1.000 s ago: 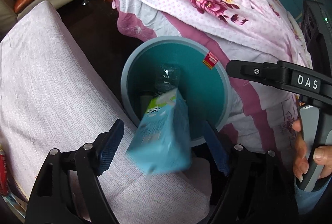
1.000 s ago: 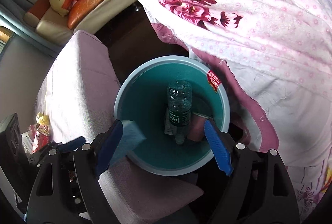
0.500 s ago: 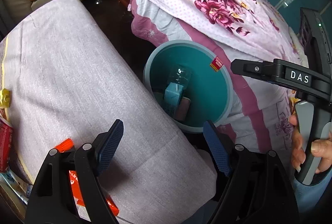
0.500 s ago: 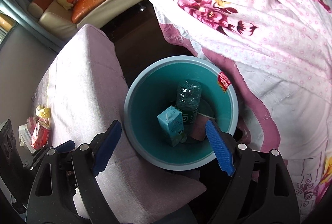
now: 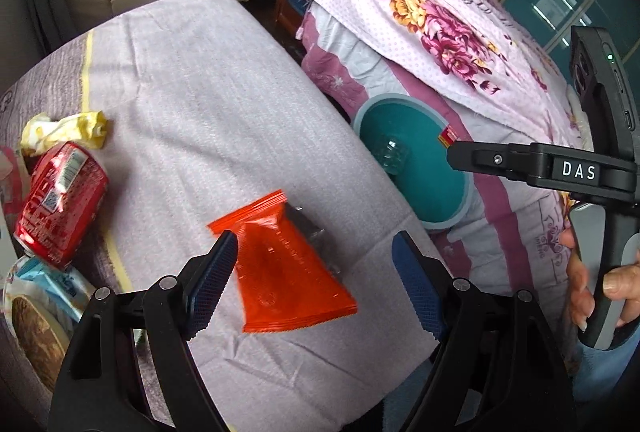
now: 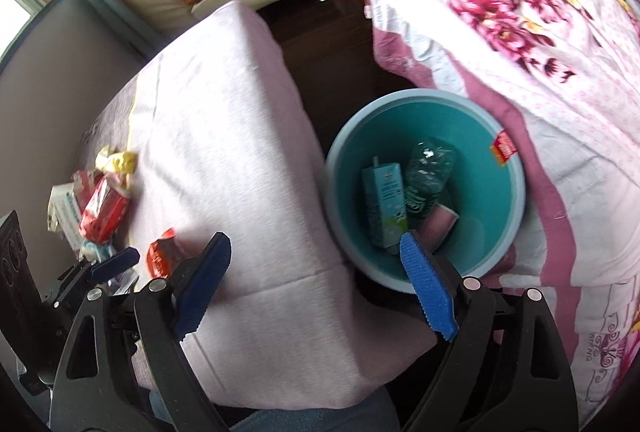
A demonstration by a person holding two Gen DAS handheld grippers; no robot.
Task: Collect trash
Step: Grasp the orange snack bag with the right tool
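Bin (image 6: 476, 111): we count 3 items inside: 1 carton (image 6: 384, 203), 1 bottle (image 6: 428, 175), 1 pink piece.
Table (image 5: 224, 103): 1 orange wrapper (image 5: 288, 268), 1 red can (image 5: 60, 199) at 9 o'clock, 1 yellow wad (image 5: 64, 129).
Left tongs (image 5: 312, 280): spread, empty.
Right tongs (image 6: 316, 282): opening, empty.
Change: 1 second ago the carton hung between our left tongs.

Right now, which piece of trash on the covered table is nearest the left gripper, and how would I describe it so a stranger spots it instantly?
On the pale cloth-covered table, just ahead of the left gripper, lies an orange wrapper. It is flat and sealed, bright orange, unlike the red can and crumpled yellow paper farther left.
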